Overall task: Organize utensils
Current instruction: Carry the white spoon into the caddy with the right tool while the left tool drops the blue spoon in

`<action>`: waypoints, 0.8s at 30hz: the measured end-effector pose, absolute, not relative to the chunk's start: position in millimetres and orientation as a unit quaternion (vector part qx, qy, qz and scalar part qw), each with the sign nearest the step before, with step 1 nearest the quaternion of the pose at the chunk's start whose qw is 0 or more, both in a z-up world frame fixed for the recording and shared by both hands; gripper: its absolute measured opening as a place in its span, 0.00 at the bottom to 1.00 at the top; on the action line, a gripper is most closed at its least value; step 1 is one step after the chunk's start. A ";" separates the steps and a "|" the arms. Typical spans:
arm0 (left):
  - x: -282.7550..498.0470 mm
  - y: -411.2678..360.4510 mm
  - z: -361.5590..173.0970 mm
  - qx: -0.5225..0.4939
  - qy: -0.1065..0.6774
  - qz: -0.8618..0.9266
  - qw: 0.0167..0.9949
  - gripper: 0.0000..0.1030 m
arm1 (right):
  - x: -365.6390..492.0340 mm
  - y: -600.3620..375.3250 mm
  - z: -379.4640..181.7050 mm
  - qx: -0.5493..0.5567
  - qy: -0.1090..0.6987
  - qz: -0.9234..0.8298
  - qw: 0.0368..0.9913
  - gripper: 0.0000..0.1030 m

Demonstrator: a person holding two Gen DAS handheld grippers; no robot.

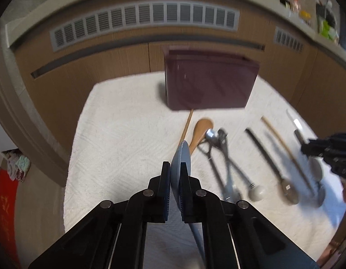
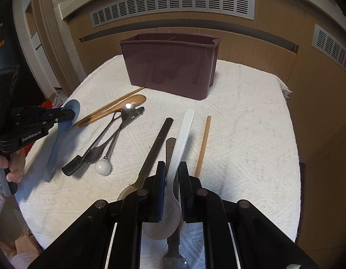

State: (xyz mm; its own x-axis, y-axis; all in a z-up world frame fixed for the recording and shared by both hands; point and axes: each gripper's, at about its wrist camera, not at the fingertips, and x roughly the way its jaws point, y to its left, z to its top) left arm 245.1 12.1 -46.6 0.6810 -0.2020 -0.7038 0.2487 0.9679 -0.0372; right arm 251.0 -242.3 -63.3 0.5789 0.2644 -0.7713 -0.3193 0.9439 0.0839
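Left claw (image 1: 174,174) pinching blue spoon (image 1: 180,157) at bowl, lifted off worktop (image 2: 240,112). Right claw (image 2: 171,179) pinching white spoon (image 2: 181,134) near bowl. Both looking light, stiff, slick; neck grip steadier. Bin (image 2: 170,67) standing behind.

"GenRobot.AI" is printed in white on the left tongs (image 2: 67,114) body.

A home kitchen: wood-grain cabinets (image 2: 251,51) with vent grilles (image 2: 173,4), utensils (image 2: 119,121) on a white towel (image 2: 240,116).
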 end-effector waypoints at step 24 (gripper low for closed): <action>224.0 -7.5 41.6 -0.022 0.261 -0.151 0.953 0.07 | 241.4 -231.9 19.9 -0.044 0.339 0.184 0.922 0.07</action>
